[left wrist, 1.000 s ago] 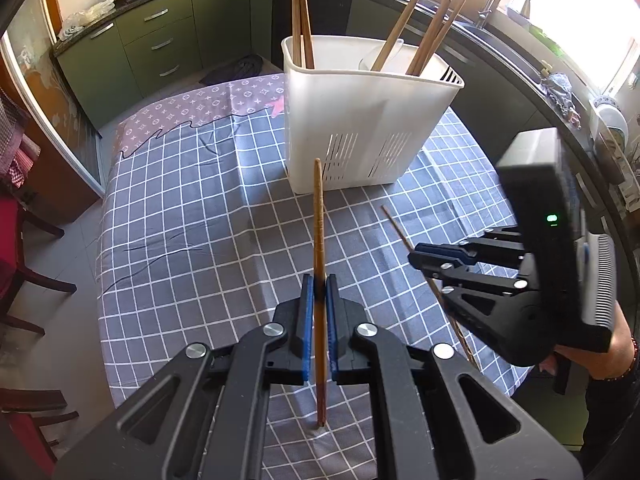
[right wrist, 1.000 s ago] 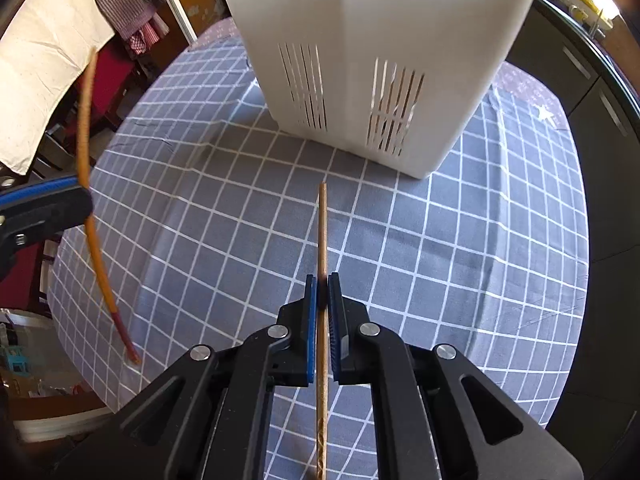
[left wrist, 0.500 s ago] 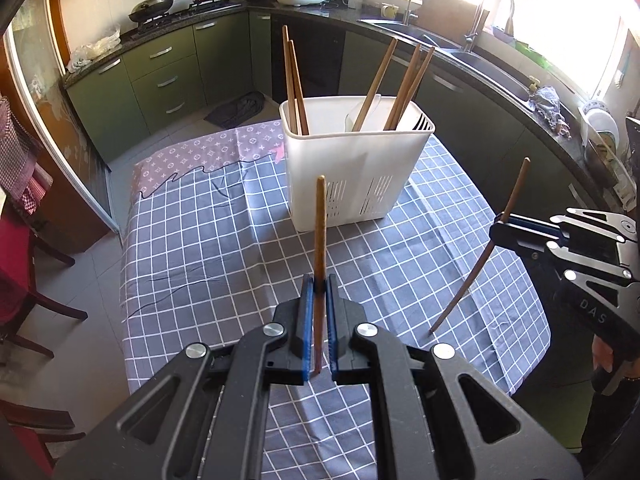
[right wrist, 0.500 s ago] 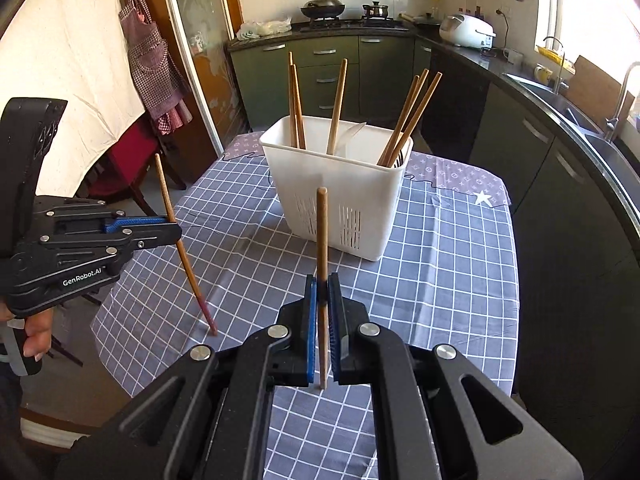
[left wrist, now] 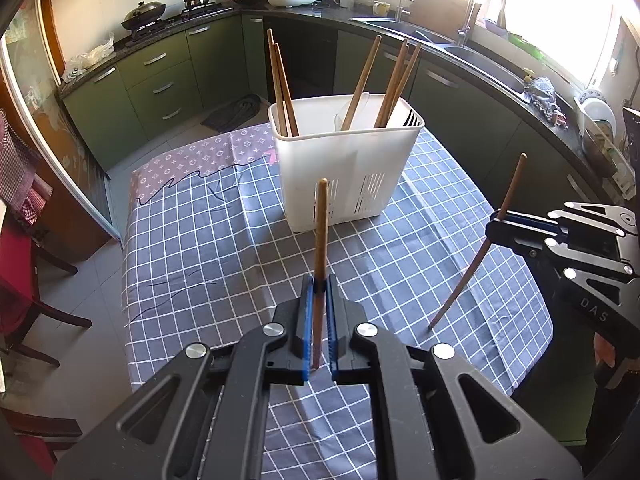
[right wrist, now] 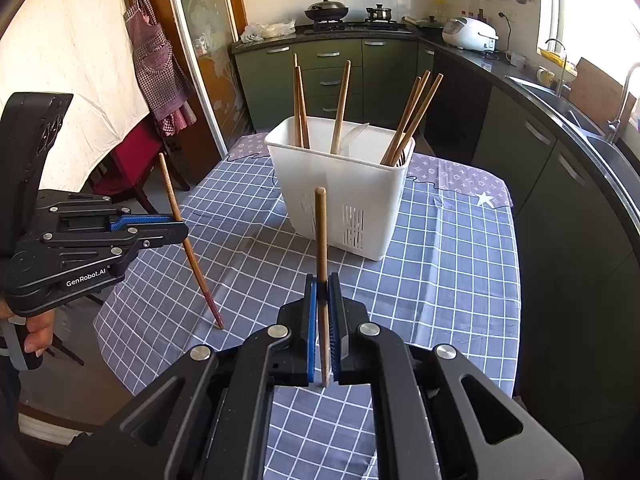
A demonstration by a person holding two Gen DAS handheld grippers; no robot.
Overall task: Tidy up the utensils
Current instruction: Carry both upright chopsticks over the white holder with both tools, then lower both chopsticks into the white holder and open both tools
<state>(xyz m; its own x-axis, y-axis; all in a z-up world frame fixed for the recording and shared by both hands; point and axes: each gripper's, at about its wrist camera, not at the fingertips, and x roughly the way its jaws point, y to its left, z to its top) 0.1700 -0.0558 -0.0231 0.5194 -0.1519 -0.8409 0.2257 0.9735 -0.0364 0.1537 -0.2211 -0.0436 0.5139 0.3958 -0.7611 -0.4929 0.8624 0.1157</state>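
Both hand-held grippers, left [left wrist: 318, 312] and right [right wrist: 324, 316], are clamping one brown wooden chopstick [left wrist: 320, 236] each [right wrist: 321, 240], having lifted them off the checked counter [left wrist: 208, 248]; the white slotted plastic utensil basket [left wrist: 344, 168] near its far edge is awaiting them.

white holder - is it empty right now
No, the white holder already has several wooden chopsticks standing in it, leaning against its walls.
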